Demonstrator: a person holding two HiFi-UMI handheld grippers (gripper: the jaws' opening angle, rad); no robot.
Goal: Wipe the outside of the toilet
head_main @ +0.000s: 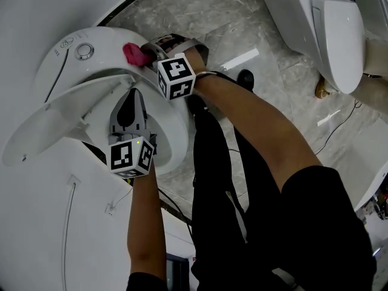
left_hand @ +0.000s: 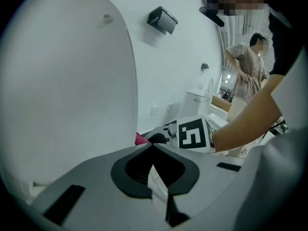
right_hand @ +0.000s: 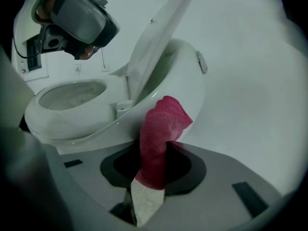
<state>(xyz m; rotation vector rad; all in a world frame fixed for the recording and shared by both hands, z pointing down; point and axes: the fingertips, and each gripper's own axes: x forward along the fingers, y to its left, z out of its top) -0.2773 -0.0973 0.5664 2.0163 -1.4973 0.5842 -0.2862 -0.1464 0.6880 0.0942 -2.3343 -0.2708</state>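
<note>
A white toilet [head_main: 177, 135] stands at the left with its lid [head_main: 54, 120] raised and a round flush button [head_main: 84, 51] on top. My right gripper [head_main: 148, 52] is shut on a pink cloth [head_main: 133, 53], which presses on the toilet's top behind the lid. In the right gripper view the cloth [right_hand: 161, 129] sticks up from the right gripper [right_hand: 155, 146] toward the toilet's outer side [right_hand: 187, 76] below the lid [right_hand: 159, 47]. My left gripper [head_main: 130, 105] is shut beside the lid's edge [left_hand: 132, 81], over the bowl. Nothing shows between the left gripper's [left_hand: 153, 147] tips.
A second toilet [head_main: 336, 35] stands at the top right on the marble floor [head_main: 200, 11]. A black cable [head_main: 339, 126] lies across the floor. A paper holder [left_hand: 162, 19] hangs on the wall. Another person [left_hand: 248, 76] stands at the far right.
</note>
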